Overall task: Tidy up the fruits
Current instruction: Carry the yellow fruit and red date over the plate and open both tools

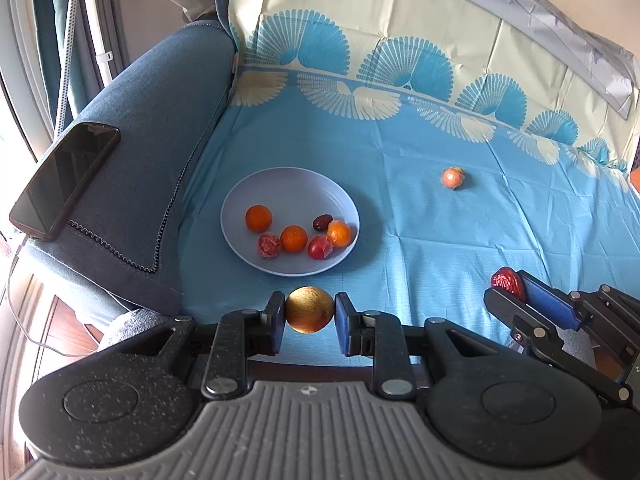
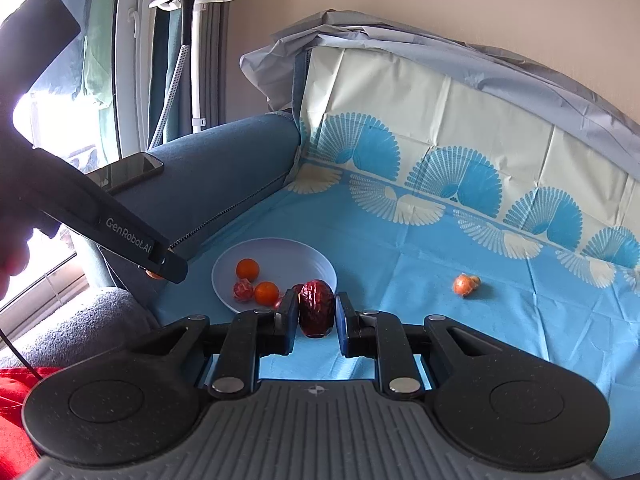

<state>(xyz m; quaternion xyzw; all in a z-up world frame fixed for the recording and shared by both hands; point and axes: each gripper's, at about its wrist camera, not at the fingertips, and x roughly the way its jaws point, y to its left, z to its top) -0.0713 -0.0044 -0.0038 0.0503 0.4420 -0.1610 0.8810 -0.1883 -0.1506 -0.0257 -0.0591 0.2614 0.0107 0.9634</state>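
My left gripper (image 1: 309,312) is shut on a yellow-orange round fruit (image 1: 309,309), held just short of the pale plate (image 1: 280,188). The plate carries three small oranges, two wrapped red fruits and a dark date. In the right wrist view my right gripper (image 2: 316,312) is shut on a wrinkled red date (image 2: 316,307), hovering near the plate's (image 2: 272,252) right rim. The same date (image 1: 508,282) and right gripper (image 1: 516,292) show at the right of the left wrist view. One wrapped orange fruit (image 1: 453,178) (image 2: 465,283) lies alone on the blue cloth, further right.
A blue sofa arm (image 1: 160,128) with a black phone (image 1: 64,180) on it borders the plate's left side. The patterned blue cloth (image 1: 440,240) covers the seat and backrest. The left gripper's body (image 2: 100,208) crosses the left of the right wrist view. A garment steamer (image 2: 188,20) stands by the window.
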